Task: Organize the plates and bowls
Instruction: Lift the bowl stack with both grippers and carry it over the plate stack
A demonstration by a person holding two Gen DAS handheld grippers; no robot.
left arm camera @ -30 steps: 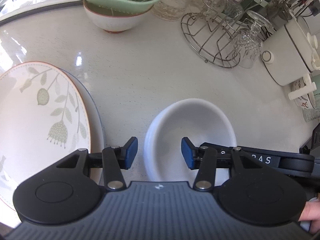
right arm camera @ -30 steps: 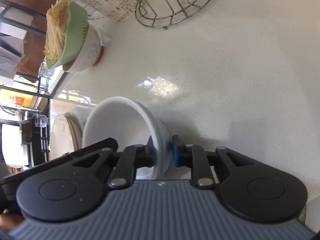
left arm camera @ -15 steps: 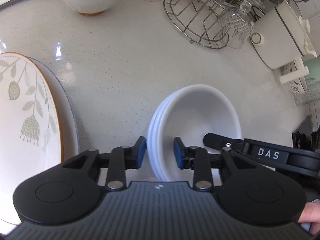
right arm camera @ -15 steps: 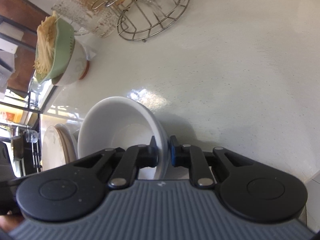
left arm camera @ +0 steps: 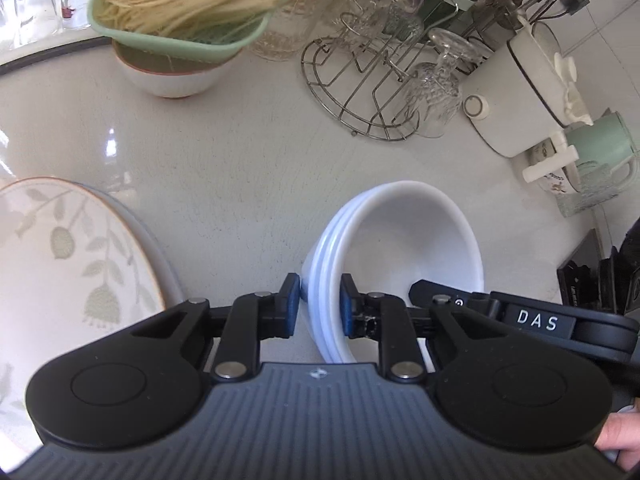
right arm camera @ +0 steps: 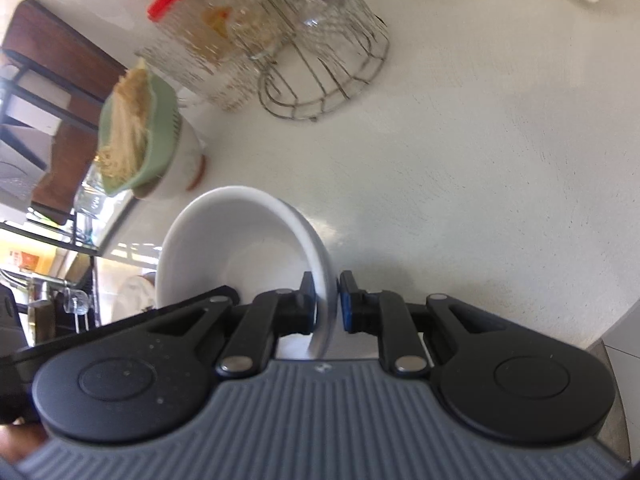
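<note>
A stack of three white bowls hangs tilted just above the white counter. My left gripper is closing on its near rim, one blue pad outside the wall and one inside, both against it. My right gripper is shut on the opposite rim of the bowl stack; in the left wrist view its black finger reaches into the bowl from the right. A floral plate lies on a grey plate at the left.
At the back stand a green colander of noodles on a bowl, a wire rack with upturned glasses, a white pot and a green mug. The counter's edge runs close on the right.
My left jaws came in from wide apart onto the stack's near rim. Both grippers then rose and the stack tipped up with them.
</note>
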